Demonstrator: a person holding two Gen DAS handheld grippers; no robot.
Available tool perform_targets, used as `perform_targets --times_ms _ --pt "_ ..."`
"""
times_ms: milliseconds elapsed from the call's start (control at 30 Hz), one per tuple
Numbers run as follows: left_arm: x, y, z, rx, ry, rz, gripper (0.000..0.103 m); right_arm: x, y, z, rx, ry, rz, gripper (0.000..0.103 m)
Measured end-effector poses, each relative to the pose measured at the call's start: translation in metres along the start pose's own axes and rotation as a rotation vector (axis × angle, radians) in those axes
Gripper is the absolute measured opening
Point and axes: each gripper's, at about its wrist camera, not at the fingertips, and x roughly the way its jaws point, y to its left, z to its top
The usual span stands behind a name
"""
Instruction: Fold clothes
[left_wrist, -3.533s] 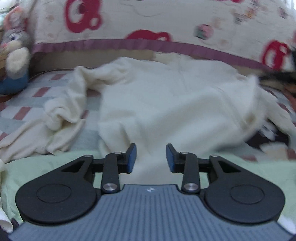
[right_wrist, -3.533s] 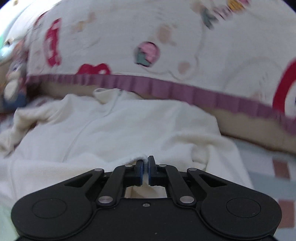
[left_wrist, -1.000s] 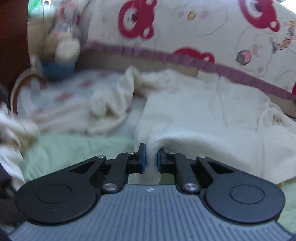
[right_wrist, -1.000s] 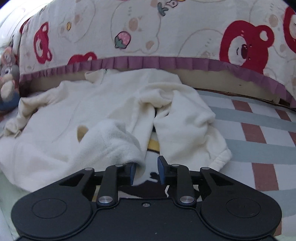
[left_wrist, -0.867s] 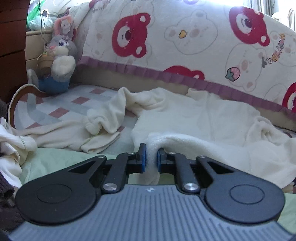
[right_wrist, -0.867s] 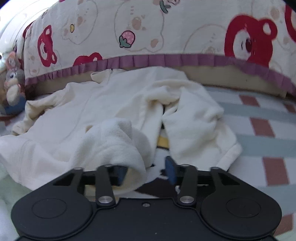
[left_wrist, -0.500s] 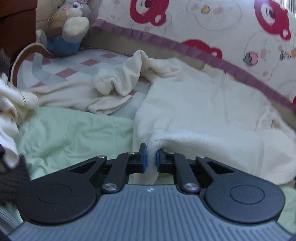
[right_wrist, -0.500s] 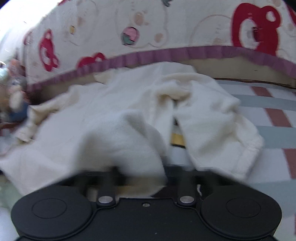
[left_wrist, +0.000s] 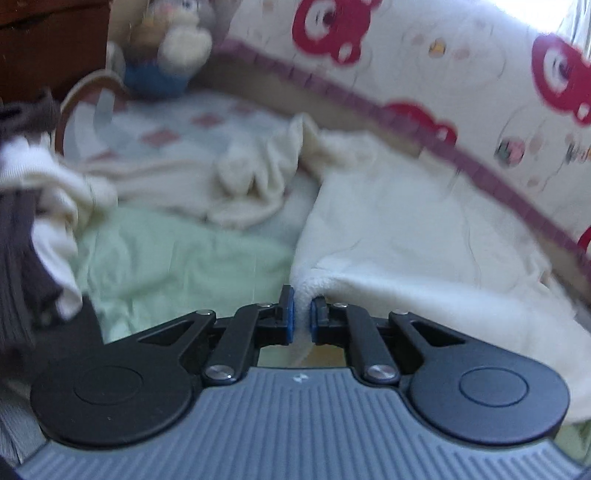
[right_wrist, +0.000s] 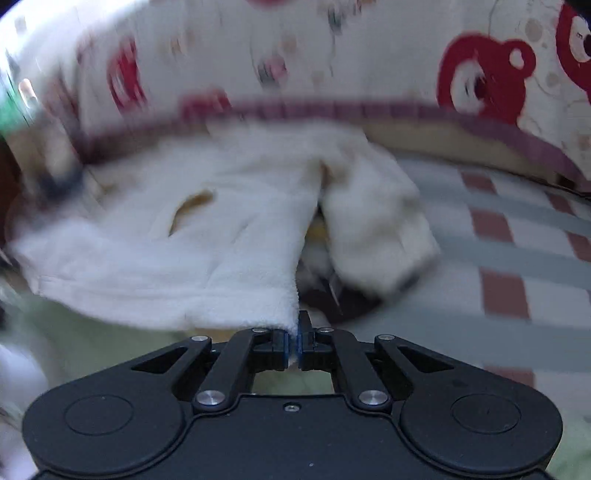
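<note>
Cream garment (left_wrist: 406, 236) hem pinched in left gripper (left_wrist: 302, 317), right gripper (right_wrist: 294, 341).

You're in a bedroom at home: bear-print quilt (left_wrist: 461, 74), checked bedsheet (right_wrist: 517, 236), stuffed bunny (left_wrist: 166, 48) by the bed.

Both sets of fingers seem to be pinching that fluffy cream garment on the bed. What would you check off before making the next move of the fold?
1. Left gripper has the cream garment pinched at its hem: ok, fabric sits between the fingers.
2. Right gripper holds a hem corner: ok, though only a thin edge shows in the shut fingers.
3. Hem between the two grips hangs without a twist: cannot tell, neither view shows the whole edge.
4. Left sleeve laid flat: not ok, it lies bunched on the checked sheet.
5. Right sleeve tidy: cannot tell, blurred.
6. Stuffed bunny out of the way: ok, far corner.
</note>
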Motion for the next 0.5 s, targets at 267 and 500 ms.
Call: perform_targets --times_ms 267,500 --pt "-0.005 0.0 0.003 0.005 -0.001 -0.017 0.01 0.006 0.003 0.009 -0.006 -0.043 -0.002 0.007" --pt "0.005 -0.013 0.012 0.058 -0.02 0.005 0.014 0.031 -0.028 0.031 0.086 -0.097 -0.058 0.007"
